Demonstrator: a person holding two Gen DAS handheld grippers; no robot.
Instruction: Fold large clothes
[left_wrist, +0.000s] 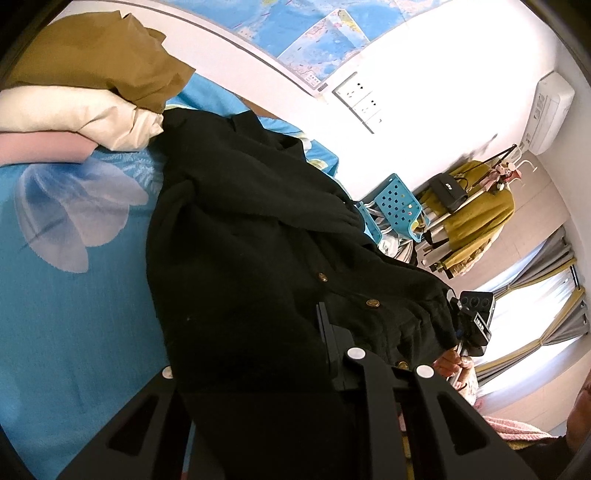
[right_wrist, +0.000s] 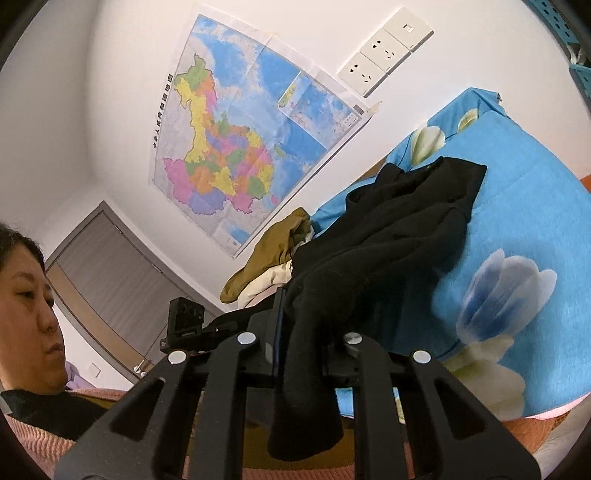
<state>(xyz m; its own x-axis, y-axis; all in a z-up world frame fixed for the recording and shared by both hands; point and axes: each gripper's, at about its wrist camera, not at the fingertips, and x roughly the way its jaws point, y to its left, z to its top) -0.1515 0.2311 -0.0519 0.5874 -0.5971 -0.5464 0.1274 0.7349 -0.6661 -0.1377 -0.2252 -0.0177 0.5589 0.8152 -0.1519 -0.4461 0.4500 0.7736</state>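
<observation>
A large black cardigan (left_wrist: 240, 236) with brass buttons lies partly lifted over the blue flowered bed sheet (left_wrist: 66, 302). My left gripper (left_wrist: 258, 354) is shut on its lower edge; the cloth drapes over the fingers and hides the left one. In the right wrist view the same cardigan (right_wrist: 399, 236) stretches from the bed to my right gripper (right_wrist: 306, 332), which is shut on a fold of it. A flap hangs down between the fingers. The right gripper also shows in the left wrist view (left_wrist: 472, 317), holding the cardigan's other end.
Folded brown, cream and pink clothes (left_wrist: 85, 92) are stacked at the head of the bed. A blue plastic basket (left_wrist: 395, 206) and a clothes rack with a mustard garment (left_wrist: 476, 218) stand past the bed. A wall map (right_wrist: 240, 140) and sockets (right_wrist: 384, 51) are behind it.
</observation>
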